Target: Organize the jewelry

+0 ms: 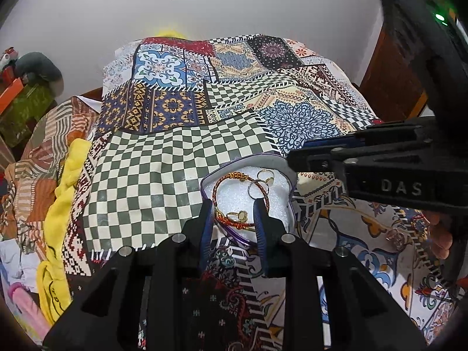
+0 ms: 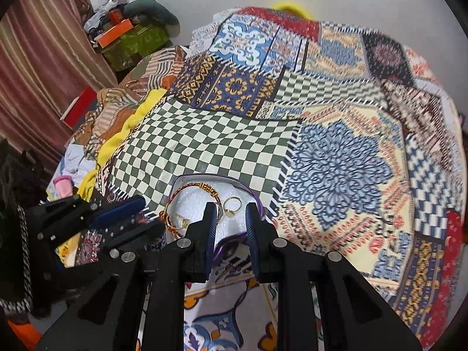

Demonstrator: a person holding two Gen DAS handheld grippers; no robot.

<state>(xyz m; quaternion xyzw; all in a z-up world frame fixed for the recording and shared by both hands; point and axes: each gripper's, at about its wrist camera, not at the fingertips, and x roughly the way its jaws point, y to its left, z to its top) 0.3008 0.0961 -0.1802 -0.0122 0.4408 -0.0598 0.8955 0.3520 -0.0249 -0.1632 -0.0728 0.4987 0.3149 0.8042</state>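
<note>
A small jewelry box (image 1: pixel 211 175) with a purple rim and white foam lining lies on the patchwork bedspread. Inside it are a red-and-gold woven bracelet (image 1: pixel 218 187), a silver ring (image 1: pixel 254 188), a gold ring (image 1: pixel 264 175) at the back and another gold ring (image 1: pixel 238 216) at the front. My left gripper (image 1: pixel 233 207) hangs over the box's near edge, jaws apart, pressing on nothing. My right gripper (image 2: pixel 231 209) hovers over the same box (image 2: pixel 251 190) with a narrow gap and nothing held; the back gold ring (image 2: pixel 232 204) lies beyond its tips. The bracelet (image 2: pixel 204 187) curves along the far rim.
The patterned bedspread (image 1: pixel 181 152) covers the whole surface. A yellow cloth (image 1: pixel 67 181) runs along its left side. Green and orange boxes (image 2: pixel 131 41) stand far left by a striped curtain (image 2: pixel 44 58). A person's hand (image 1: pixel 441 239) holds the right gripper's handle (image 1: pixel 403 184).
</note>
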